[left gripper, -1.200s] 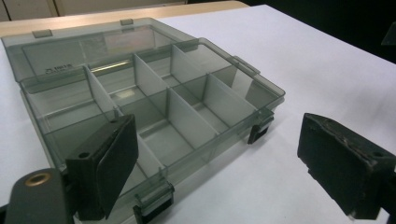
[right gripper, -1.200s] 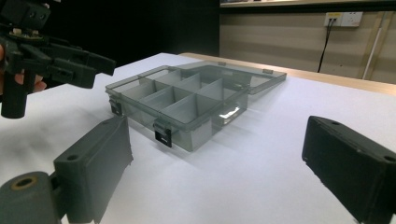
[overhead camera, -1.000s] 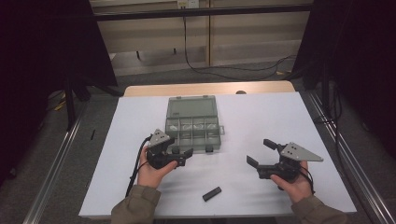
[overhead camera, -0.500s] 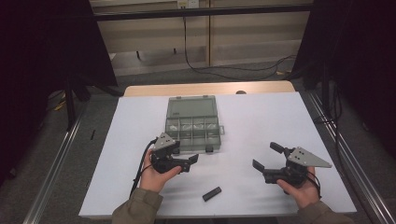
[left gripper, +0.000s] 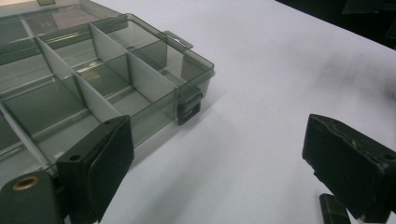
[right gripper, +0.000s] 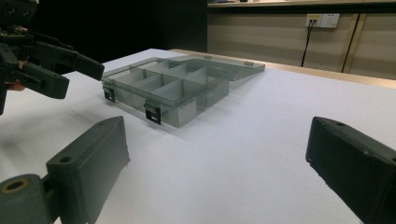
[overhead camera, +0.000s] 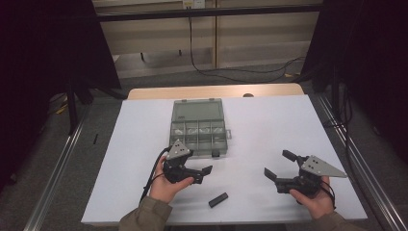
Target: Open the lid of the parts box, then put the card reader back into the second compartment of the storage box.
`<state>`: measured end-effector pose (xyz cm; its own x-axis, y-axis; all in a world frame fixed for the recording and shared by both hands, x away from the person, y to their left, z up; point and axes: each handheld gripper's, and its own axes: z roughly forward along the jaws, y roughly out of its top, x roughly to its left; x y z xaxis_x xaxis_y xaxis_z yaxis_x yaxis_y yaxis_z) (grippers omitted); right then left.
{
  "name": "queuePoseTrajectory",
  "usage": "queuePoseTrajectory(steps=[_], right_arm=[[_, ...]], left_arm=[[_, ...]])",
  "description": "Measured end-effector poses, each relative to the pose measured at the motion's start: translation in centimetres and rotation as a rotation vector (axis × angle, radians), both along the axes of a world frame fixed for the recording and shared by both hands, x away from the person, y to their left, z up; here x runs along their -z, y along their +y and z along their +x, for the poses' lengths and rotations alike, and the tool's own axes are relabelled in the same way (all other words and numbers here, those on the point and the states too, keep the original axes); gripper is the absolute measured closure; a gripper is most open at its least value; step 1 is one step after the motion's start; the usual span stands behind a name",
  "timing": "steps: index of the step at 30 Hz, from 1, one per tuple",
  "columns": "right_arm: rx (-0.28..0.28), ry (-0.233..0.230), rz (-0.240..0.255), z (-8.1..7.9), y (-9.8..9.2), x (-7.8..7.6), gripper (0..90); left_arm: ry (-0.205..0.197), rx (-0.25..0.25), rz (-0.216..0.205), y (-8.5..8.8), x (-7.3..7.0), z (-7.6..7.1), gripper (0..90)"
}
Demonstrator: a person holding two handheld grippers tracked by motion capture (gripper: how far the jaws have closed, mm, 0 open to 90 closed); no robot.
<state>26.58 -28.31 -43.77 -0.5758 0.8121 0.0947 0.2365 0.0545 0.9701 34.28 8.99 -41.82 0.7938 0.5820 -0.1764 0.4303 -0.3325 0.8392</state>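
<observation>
A smoky transparent compartment box lies on the middle of the white table, its lid folded open flat on the far side. My left gripper is held open just in front of the box's near left corner. In the left gripper view the box sits behind the left jaw, with nothing between the jaws of the left gripper. A small black block lies near the front edge, and peeks out under the right jaw as the block. My right gripper is open at the front right, empty, with the box ahead of it.
The box's two black latches face the near side. The left gripper appears at the far left of the right gripper view. Metal rails run along both table sides, and a cable lies on the floor beyond the wooden far edge.
Both grippers have drifted slightly toward the front edge and to the right. Both stay open. The box and the black block have not moved.
</observation>
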Motion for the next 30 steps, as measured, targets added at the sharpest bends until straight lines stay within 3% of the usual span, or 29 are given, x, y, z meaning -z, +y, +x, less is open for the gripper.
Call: queuePoseTrajectory(steps=[9, 30], right_arm=[[0.002, 0.001, 0.002, -0.2, -0.4, 0.0, 5.0], [-0.012, -0.005, -0.003, 0.1, -0.1, 0.0, 5.0]], left_arm=[[0.019, 0.048, 0.018, -0.9, 0.2, -0.7, 8.1], [0.032, 0.103, 0.052, -1.7, 0.6, -1.9, 7.0]])
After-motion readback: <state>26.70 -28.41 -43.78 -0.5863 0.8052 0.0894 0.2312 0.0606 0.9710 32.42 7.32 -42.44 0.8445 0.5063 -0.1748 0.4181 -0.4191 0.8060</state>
